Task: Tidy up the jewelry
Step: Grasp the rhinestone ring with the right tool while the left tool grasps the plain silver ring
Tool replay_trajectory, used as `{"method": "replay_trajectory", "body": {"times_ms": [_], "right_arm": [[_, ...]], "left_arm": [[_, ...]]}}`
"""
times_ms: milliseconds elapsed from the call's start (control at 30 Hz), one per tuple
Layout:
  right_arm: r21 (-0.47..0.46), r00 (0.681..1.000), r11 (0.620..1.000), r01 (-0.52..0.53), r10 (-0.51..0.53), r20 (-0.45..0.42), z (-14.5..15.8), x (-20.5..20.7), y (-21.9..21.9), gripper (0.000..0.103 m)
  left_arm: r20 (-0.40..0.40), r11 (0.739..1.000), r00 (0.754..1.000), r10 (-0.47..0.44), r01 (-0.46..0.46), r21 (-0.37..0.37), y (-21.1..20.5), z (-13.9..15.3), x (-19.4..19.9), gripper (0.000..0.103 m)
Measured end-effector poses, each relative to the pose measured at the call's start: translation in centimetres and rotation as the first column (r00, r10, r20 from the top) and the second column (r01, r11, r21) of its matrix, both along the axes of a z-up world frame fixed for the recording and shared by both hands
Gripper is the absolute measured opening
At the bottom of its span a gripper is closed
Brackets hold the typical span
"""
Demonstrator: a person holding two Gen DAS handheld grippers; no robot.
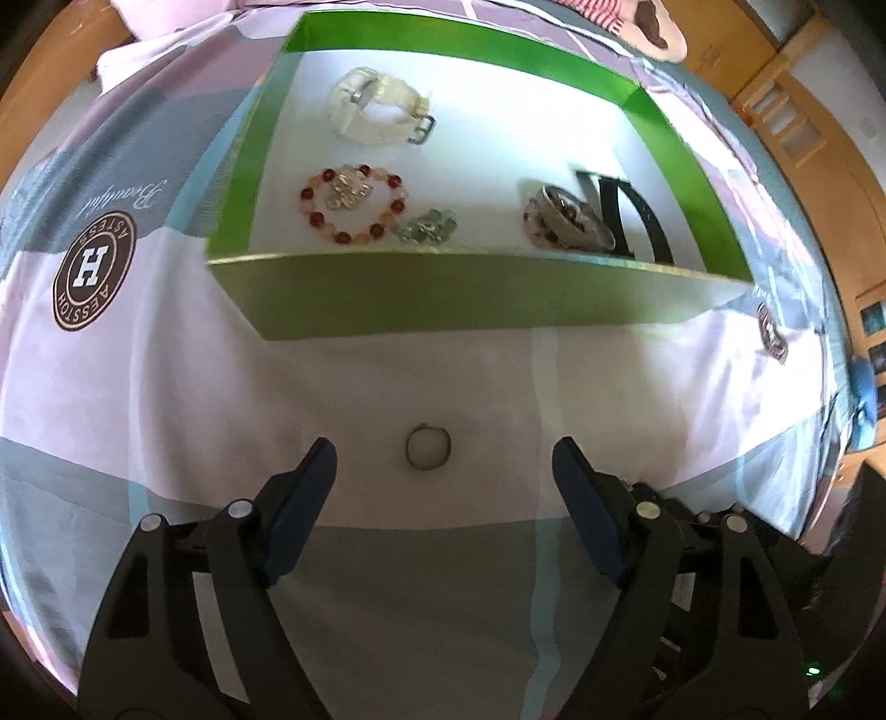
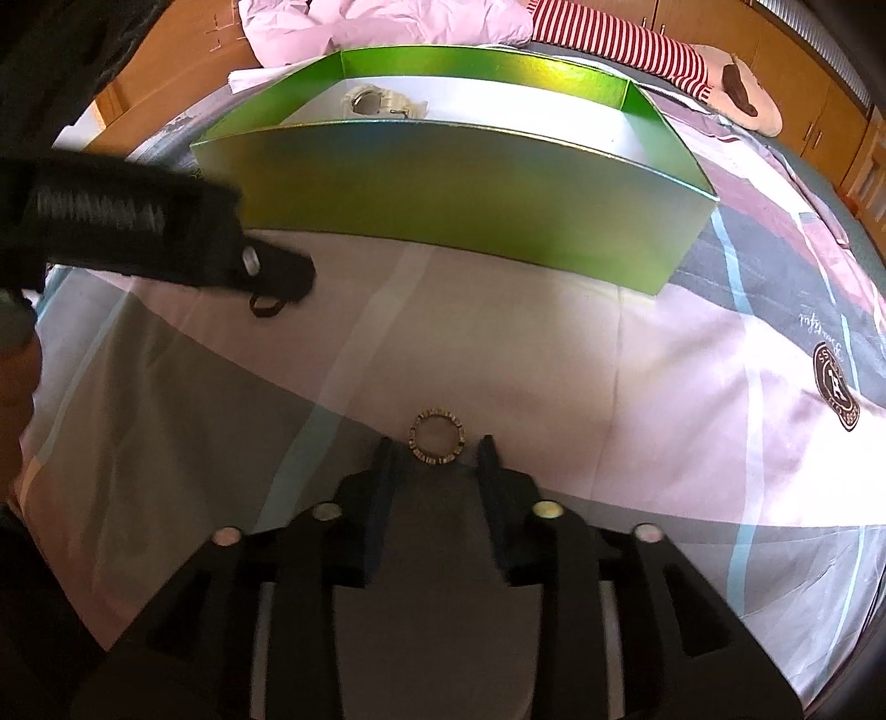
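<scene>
A green box (image 1: pixel 487 302) with a white floor sits on a bed covered by a patchwork sheet (image 1: pixel 166 387) of pink, grey and white panels. Inside the box lie a white watch (image 1: pixel 376 113) toward the far wall, a bracelet of red and orange beads (image 1: pixel 354 202) with a silvery charm, a small glittering green piece (image 1: pixel 429 227) just beside the bracelet, and a round metal piece (image 1: pixel 570 219) resting against a black strap (image 1: pixel 637 216) near the right wall. On the sheet in front of the box, the left gripper (image 1: pixel 443 459) points steeply down with its jaws spread wide, and a thin plain ring (image 1: pixel 427 447) lies flat on the white panel between the fingertips, touched by neither. The right gripper (image 2: pixel 434 451) also points down at the sheet; its jaws stand partly apart, and a studded ring (image 2: pixel 437 436) lies flat just ahead of the tips, in line with the gap, not pinched. In the right wrist view the left gripper's dark finger (image 2: pixel 277 271) reaches in from the left with a small dark loop (image 2: pixel 266 307) on the sheet right under it. A striped red-and-white fabric (image 2: pixel 614 44) lies beyond the box.
</scene>
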State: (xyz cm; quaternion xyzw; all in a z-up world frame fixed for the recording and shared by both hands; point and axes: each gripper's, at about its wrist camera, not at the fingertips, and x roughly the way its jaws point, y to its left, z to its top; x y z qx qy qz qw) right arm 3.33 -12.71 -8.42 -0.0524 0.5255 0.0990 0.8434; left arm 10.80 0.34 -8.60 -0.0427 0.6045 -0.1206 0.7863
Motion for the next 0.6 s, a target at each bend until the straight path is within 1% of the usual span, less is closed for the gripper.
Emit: {"method": "replay_trajectory", "body": {"times_ms": [67, 167, 200, 233, 333, 467, 500, 533, 600], "right_arm": [[0.006, 1.0, 1.0, 0.009, -0.009, 0.002, -0.1, 0.3, -0.2, 0.04], [0.005, 1.0, 1.0, 0.011, -0.012, 0.009, -0.2, 0.5, -0.1, 0.041], [-0.004, 1.0, 1.0, 0.008, -0.008, 0.014, -0.2, 0.6, 0.0, 0.04], [-0.009, 1.0, 1.0, 0.007, -0.007, 0.017, -0.2, 0.7, 0.1, 0.04], [-0.019, 1.0, 1.0, 0.007, -0.007, 0.023, -0.3, 0.8, 0.2, 0.04], [-0.025, 1.0, 1.0, 0.003, -0.002, 0.027, -0.4, 0.8, 0.2, 0.04], [-0.025, 1.0, 1.0, 0.001, 0.0, 0.027, -0.3, 0.8, 0.2, 0.039], [-0.022, 1.0, 1.0, -0.002, 0.003, 0.024, -0.3, 0.7, 0.2, 0.034], [-0.015, 1.0, 1.0, -0.005, 0.005, 0.023, -0.3, 0.7, 0.3, 0.028]], "left_arm": [[0.005, 0.999, 1.0, -0.025, 0.025, 0.025, -0.9, -0.2, -0.2, 0.08], [0.014, 0.995, 0.998, -0.069, 0.067, 0.069, -2.4, -0.7, -0.6, 0.069], [0.009, 0.994, 0.997, -0.081, 0.08, 0.081, -2.9, -1.0, -0.7, 0.063], [0.002, 0.993, 0.996, -0.085, 0.085, 0.085, -3.0, -1.2, -0.8, 0.059], [-0.008, 0.991, 0.996, -0.086, 0.086, 0.105, -3.3, -1.8, -0.7, 0.052], [-0.001, 0.991, 0.997, -0.08, 0.08, 0.11, -3.1, -1.7, -0.6, 0.046], [0.001, 0.99, 0.997, -0.08, 0.079, 0.117, -3.1, -1.8, -0.6, 0.044], [0.002, 0.989, 0.997, -0.08, 0.079, 0.122, -3.1, -1.8, -0.6, 0.042], [0.008, 0.987, 0.996, -0.084, 0.082, 0.136, -3.2, -1.8, -0.7, 0.037]]}}
